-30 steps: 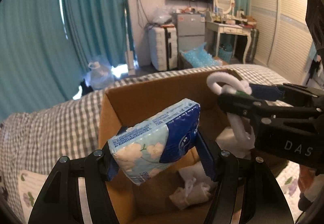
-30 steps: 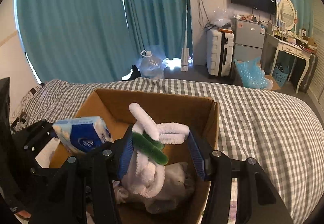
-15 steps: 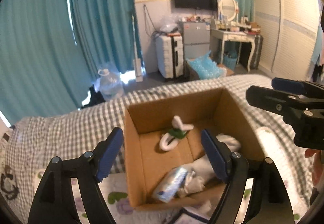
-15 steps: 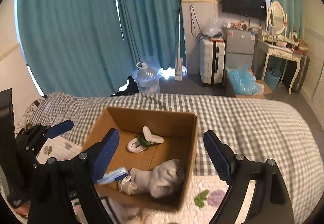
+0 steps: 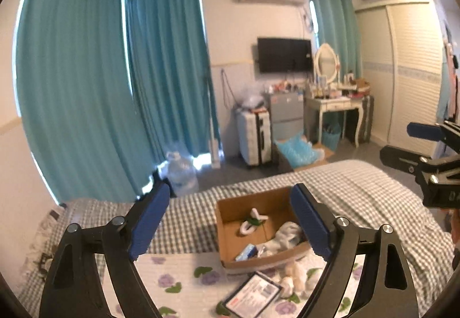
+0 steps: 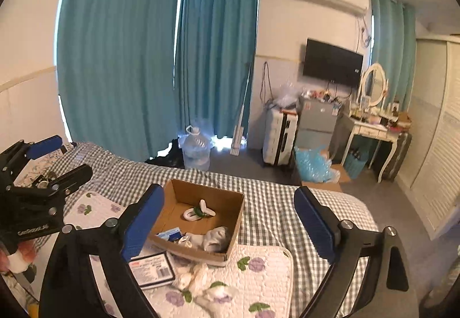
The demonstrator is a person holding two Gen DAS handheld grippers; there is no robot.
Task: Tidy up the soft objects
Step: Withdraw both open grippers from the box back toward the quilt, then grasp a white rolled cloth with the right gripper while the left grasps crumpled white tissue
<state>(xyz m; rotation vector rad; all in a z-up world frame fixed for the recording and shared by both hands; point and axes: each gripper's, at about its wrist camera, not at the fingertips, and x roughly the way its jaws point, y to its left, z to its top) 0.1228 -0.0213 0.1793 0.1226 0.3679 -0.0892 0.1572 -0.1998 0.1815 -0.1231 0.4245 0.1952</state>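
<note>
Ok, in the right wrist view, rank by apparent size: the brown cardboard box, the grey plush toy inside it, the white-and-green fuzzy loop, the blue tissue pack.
1. Brown cardboard box
2. Grey plush toy
3. White-and-green fuzzy loop and blue tissue pack: too alike to rank, and the pack is partly hidden.

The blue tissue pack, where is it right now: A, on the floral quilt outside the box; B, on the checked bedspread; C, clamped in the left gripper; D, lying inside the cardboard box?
D: the blue tissue pack lies inside the cardboard box, near its front wall, and both grippers are open and hold nothing.
</note>
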